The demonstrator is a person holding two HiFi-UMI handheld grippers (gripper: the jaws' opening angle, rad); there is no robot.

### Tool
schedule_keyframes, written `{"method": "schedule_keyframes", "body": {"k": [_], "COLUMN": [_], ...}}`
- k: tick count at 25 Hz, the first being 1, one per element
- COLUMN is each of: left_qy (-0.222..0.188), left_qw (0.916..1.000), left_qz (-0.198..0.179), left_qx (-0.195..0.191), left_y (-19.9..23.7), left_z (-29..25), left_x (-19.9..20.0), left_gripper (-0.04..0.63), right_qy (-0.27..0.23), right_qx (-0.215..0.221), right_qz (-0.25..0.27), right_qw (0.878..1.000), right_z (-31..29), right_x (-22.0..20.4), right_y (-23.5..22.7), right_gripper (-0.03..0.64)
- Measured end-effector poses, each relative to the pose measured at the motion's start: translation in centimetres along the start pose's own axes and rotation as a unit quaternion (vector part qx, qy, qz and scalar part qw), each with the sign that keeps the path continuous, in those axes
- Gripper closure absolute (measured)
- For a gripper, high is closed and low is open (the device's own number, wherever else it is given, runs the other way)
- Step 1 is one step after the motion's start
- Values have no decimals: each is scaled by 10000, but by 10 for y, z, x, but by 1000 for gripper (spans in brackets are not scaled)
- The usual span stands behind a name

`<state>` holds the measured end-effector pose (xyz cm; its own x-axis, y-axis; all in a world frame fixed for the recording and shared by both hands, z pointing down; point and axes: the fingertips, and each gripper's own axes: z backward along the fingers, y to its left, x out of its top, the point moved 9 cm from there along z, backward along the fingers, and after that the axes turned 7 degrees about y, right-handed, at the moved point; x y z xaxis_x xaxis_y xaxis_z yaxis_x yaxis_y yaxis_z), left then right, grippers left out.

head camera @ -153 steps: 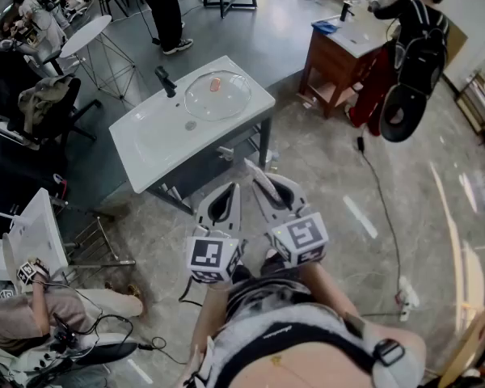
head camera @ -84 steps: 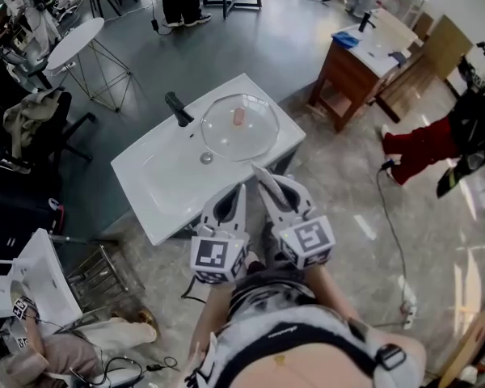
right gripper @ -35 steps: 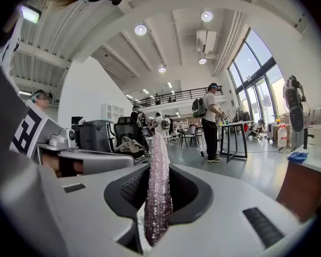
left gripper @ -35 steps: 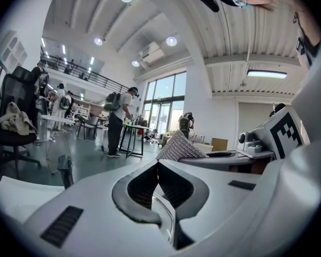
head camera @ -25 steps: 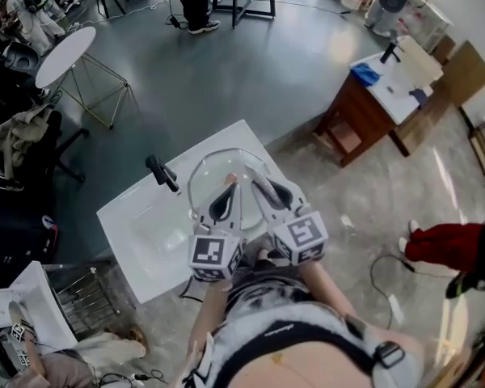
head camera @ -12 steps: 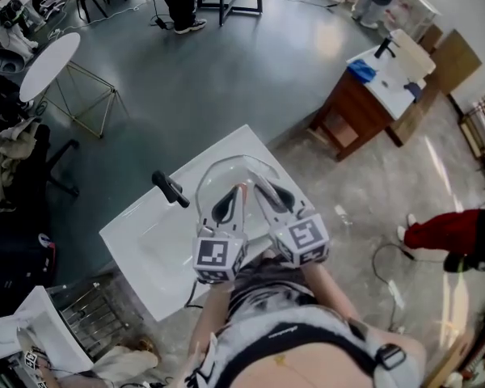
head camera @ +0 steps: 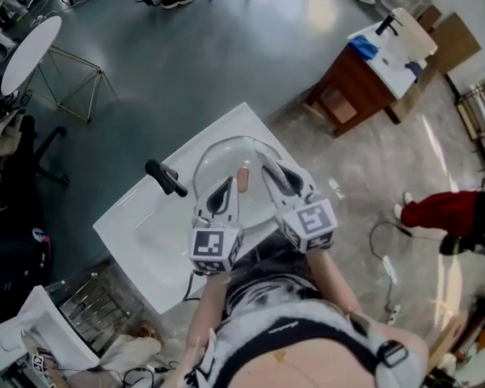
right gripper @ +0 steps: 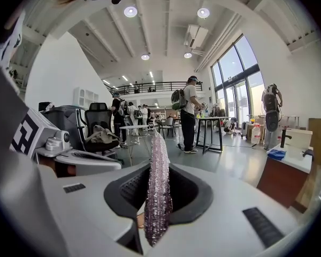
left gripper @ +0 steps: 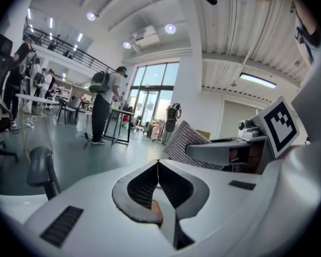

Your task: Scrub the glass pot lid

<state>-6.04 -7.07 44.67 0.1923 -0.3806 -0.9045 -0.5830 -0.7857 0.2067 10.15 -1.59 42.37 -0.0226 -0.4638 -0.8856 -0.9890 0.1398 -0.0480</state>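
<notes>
The glass pot lid lies on the white sink, and its tan knob shows between my two grippers. My left gripper hovers over the lid's near part with its jaws shut and nothing between them; in the left gripper view its tips meet. My right gripper is just right of the knob, shut on a glittery pink scrub cloth that stands up between its jaws. Whether either gripper touches the lid I cannot tell.
A black faucet stands left of the lid on the sink. A wooden cabinet with a second basin is at the upper right. A round white table and a dark chair are at far left. People stand in the background.
Both grippers have moved forward and down over the lid, now flanking its knob. The sink has come closer in the head view. Both jaws stay closed.
</notes>
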Motion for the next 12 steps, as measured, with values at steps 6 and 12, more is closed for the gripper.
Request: {"method": "schedule_keyframes", "body": {"k": [6, 12], "left_qy": [58, 106], "left_qw": [9995, 9980], "left_qz": [-97, -60], "left_qx": [298, 623], "left_y": [-5, -16], "left_z": [-12, -23], "left_x": [5, -1], "left_gripper": [592, 584], "right_qy": [-8, 70], "right_qx": [312, 614], "right_qz": [196, 308], "right_qw": [9993, 9976], "right_z": [-13, -20], "right_x": [6, 12], "right_y": [-17, -35], "right_gripper": [528, 528]}}
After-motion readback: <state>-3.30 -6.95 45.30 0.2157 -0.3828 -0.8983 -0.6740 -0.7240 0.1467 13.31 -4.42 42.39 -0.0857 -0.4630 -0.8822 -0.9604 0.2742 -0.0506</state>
